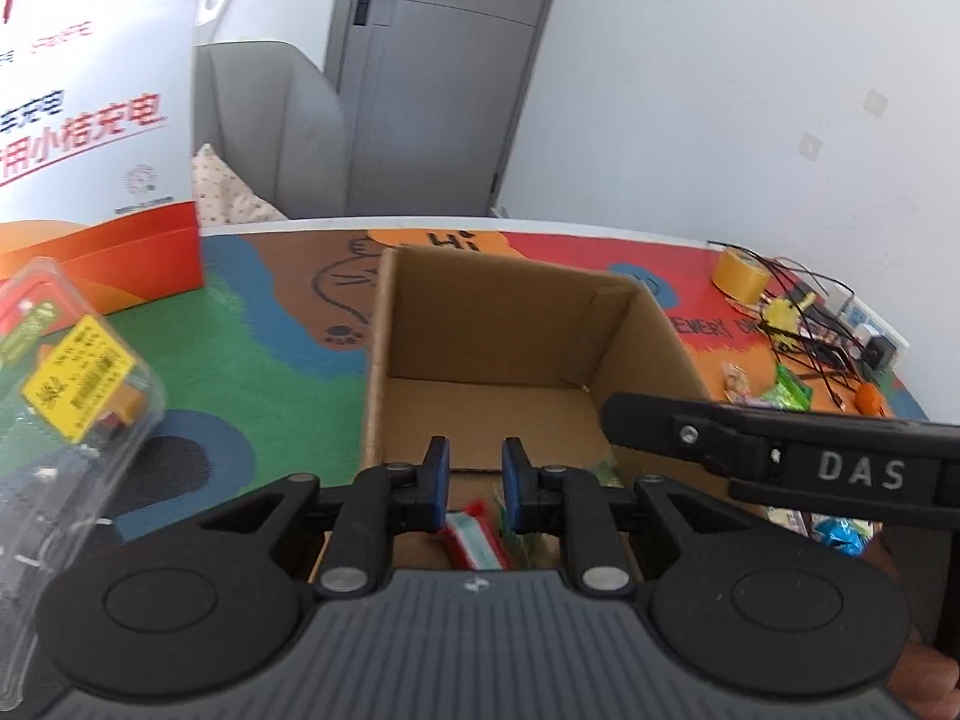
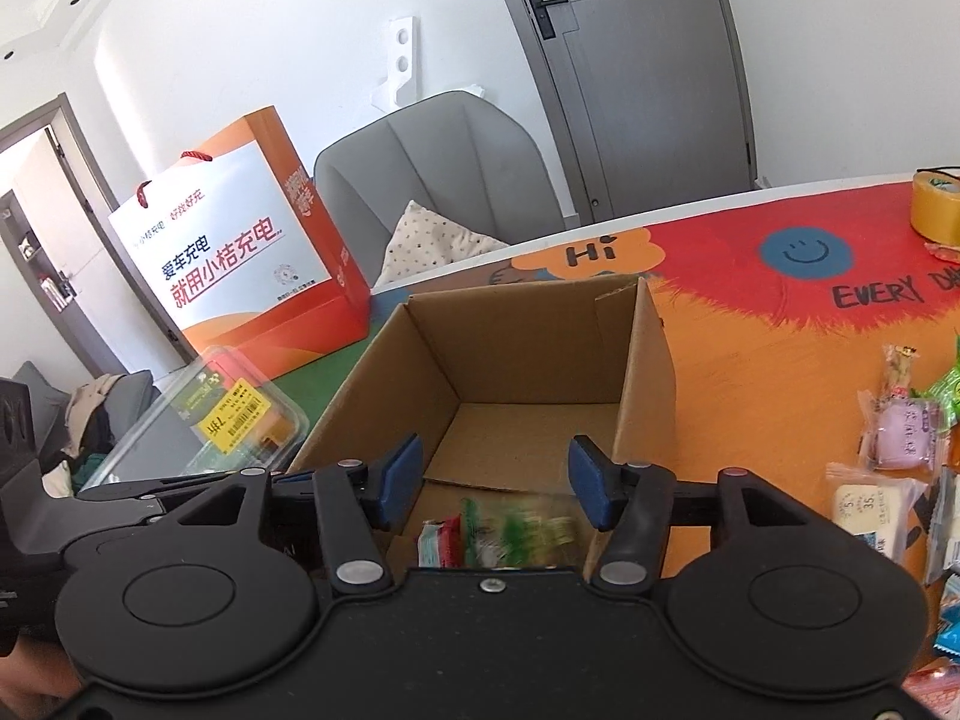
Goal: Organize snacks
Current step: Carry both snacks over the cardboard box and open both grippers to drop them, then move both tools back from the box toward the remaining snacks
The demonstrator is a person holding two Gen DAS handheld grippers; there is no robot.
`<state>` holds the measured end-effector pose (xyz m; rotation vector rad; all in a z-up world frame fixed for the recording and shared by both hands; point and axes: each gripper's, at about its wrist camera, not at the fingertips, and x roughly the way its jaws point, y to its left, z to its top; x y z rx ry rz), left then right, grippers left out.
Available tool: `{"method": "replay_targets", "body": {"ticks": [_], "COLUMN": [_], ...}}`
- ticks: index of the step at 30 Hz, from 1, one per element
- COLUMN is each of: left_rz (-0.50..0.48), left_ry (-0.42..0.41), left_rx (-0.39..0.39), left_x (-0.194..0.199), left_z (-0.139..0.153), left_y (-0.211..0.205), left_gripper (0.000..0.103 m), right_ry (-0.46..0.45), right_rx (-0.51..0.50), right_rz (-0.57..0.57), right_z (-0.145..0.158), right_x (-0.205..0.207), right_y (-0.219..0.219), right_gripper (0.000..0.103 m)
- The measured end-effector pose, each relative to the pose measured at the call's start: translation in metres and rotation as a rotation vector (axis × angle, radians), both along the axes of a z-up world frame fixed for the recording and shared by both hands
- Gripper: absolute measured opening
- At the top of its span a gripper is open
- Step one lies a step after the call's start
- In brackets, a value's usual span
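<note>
At the near edge of the tabletop (image 2: 750,360), both tools hang over the near end of an open cardboard box (image 2: 522,348).

1. Left gripper (image 1: 475,456): clenched, its blue pads drawn in to a narrow gap with nothing between them.
2. Right gripper (image 2: 495,462): released, its pads standing wide apart and pressing on nothing. One of its fingers crosses the box's right wall in the left wrist view.
3. Box contents: a red-and-white packet (image 2: 438,540) lies on the floor of the box at its near end. A green packet (image 2: 528,531) is just beside it, below the right gripper's open jaws. It is blurred, so whether it rests on the floor cannot be told.
4. Right of the box, towards the right edge: loose snacks, among them a purple packet (image 2: 900,432) and a white packet (image 2: 864,507), lie apart from the box.
5. Left of the box: a clear plastic tray with a yellow label (image 2: 234,414).
6. Far left corner: an orange-and-white gift bag (image 2: 240,258), upright.
7. Far right edge: a roll of yellow tape (image 1: 741,276), with a tangle of wires (image 1: 804,324) near it.
8. Beyond the far edge: a grey chair (image 2: 432,168) and a grey door (image 2: 630,60).
</note>
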<state>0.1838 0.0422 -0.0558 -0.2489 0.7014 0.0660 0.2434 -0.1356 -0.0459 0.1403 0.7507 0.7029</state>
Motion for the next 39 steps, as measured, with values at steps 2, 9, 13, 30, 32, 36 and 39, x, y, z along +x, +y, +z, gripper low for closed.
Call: {"method": "replay_targets", "body": {"ticks": [2,9,13,30,32,36,39], "left_rz": [0.017,0.041,0.07,0.015,0.011,-0.004,-0.027], "left_ry": [0.001,0.034,0.025,-0.045,-0.048,-0.055,-0.058], "left_rx": [-0.004,0.012,0.008,0.081,0.077,0.064,0.063], "left_x": [-0.003,-0.011,-0.018,-0.04,-0.043,-0.049,-0.051], "left_z": [0.003,0.005,0.008,0.033,0.034,0.037,0.037], "left_y": [0.006,0.015,0.017,-0.039,-0.043,-0.053,-0.064], "left_gripper": [0.021,0.024,0.036,0.095,0.096,0.098,0.098], "right_ry": [0.01,-0.014,-0.025,-0.053,-0.06,-0.07,-0.064], "right_rx": [0.013,0.026,0.034,0.039,0.04,0.018,0.027], "right_rz": [0.004,-0.002,-0.034,-0.158,-0.174,-0.216,-0.23], "right_z": [0.002,0.014,0.018,0.02,0.02,0.019,0.016], "right_x": [-0.001,-0.013,-0.019,-0.047,-0.051,-0.058,-0.063], "right_y": [0.001,-0.003,-0.016,-0.084,-0.092,-0.107,-0.121], "right_gripper": [0.056,0.064,0.068,0.098,0.103,0.103,0.103]}}
